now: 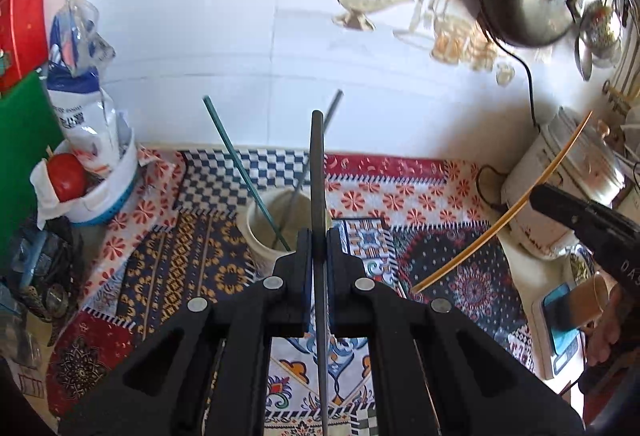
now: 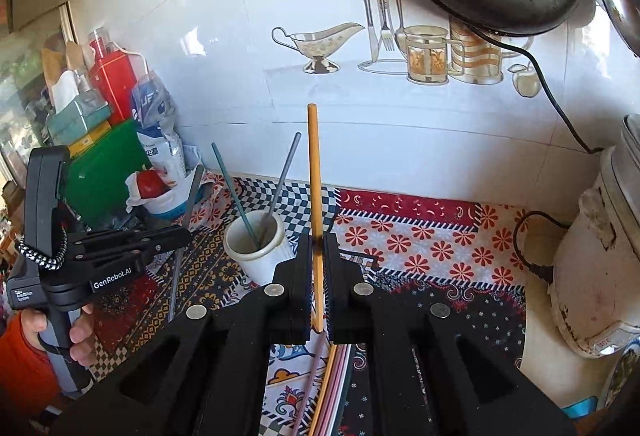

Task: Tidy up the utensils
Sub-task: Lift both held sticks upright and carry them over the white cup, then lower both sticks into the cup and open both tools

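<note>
White cup point(image 1: 276, 224) waits. Left tongs point(image 1: 318, 236) pinch a grey stick point(image 1: 317, 172); right tongs point(image 2: 318, 240) pinch a yellow stick point(image 2: 314, 164). Tip each stick upright over the cup before letting go.

The left gripper point(image 1: 318, 236), at lower centre, clamps a dark chopstick point(image 1: 317, 172) upright in front of a white cup point(image 1: 260, 236) holding two more sticks.

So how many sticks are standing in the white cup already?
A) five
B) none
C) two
C: the white cup holds two sticks, a teal stick and a grey stick, both leaning out of it; the yellow stick is clamped in the right tongs, not in the cup.
</note>
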Tool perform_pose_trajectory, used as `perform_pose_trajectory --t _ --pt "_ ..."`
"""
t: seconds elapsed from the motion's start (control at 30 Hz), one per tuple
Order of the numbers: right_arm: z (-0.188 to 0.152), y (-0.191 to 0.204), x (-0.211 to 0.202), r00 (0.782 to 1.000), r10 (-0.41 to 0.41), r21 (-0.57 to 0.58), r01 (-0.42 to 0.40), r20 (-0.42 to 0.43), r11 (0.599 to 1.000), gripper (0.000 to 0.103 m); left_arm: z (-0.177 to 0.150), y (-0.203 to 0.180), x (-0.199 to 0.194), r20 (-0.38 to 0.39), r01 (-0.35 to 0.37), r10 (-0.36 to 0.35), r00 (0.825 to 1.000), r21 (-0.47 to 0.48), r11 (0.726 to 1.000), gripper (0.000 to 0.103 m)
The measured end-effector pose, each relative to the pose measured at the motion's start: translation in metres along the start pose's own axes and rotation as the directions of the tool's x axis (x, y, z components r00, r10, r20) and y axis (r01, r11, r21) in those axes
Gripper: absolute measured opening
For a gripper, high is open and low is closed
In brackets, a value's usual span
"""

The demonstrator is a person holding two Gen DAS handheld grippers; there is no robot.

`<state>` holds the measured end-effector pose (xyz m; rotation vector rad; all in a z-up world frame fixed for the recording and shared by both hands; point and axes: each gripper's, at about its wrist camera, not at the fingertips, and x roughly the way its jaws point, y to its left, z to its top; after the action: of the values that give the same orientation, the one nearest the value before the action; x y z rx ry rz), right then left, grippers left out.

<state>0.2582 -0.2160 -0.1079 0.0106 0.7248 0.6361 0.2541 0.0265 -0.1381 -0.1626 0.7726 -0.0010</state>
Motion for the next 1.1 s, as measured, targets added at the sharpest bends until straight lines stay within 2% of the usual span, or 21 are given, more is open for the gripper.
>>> perform_pose_trajectory --t 0.2,0.53,0.9,1.1 --pt "0.018 0.016 0.009 0.999 0.042 -0.034 -0.041 0.024 0.999 0.005 0.021 0.011 -0.009 0.073 -0.041 0.043 0.996 -0.022 0.999 0.005" --pt "0.051 0.029 0.028 0.993 0.100 -0.076 -0.096 0.058 0.993 0.005 0.063 0.029 -0.014 0.195 -0.071 0.084 0.977 -0.073 0.995 0.005" --pt "0.076 0.039 0.050 0.985 0.151 -0.105 -0.143 0.078 0.984 0.005 0.098 0.039 0.014 0.275 -0.086 0.112 0.955 -0.107 0.991 0.005" --pt "0.081 0.046 0.073 0.984 0.170 -0.115 -0.163 0.052 0.980 0.005 0.105 0.048 0.046 0.281 -0.097 0.133 0.950 -0.137 0.986 0.005"
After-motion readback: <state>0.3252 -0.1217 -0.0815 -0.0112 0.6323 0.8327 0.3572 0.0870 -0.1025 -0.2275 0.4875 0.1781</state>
